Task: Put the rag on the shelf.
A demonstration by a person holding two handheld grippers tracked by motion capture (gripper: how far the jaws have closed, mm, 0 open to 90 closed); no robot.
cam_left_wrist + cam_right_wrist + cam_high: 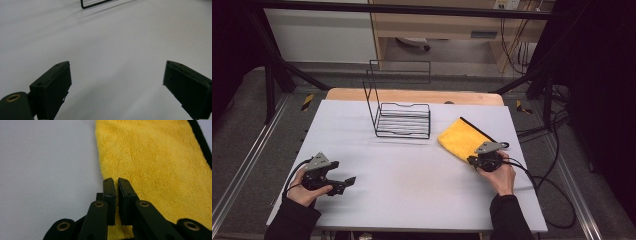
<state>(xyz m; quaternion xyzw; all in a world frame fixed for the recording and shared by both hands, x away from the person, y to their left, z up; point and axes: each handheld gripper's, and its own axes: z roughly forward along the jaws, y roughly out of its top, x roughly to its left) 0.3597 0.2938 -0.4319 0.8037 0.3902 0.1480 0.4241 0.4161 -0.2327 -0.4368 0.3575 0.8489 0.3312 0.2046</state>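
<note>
We find the right tool [116,181] with its two black jaws drawn together over the near edge of the yellow cloth [155,162]; in the right gripper view only a thin slit remains between the pads, and the pile of the cloth shows below and beside them, so we read the jaws as clamped on the cloth's edge, though the pinched fold itself is hidden by the jaws. In the high view the right tool [477,159] sits at the near corner of the yellow cloth [461,137], held in the person's right hand [501,175], with its cable [542,182] trailing off to the right across the counter [412,185]. The cloth lies flat on the right half of the counter, folded, with a black border along its far right edge, and stands just beside the black wire rack [402,117], apart from it. The rack stands upright toward the far middle of the counter, its tall back frame rising behind a low basket part. The left tool [343,184] rests low over the near left of the counter in the person's left hand [304,192]. In the left gripper view the left tool [116,82] has its jaws wide apart with bare counter between them.
</note>
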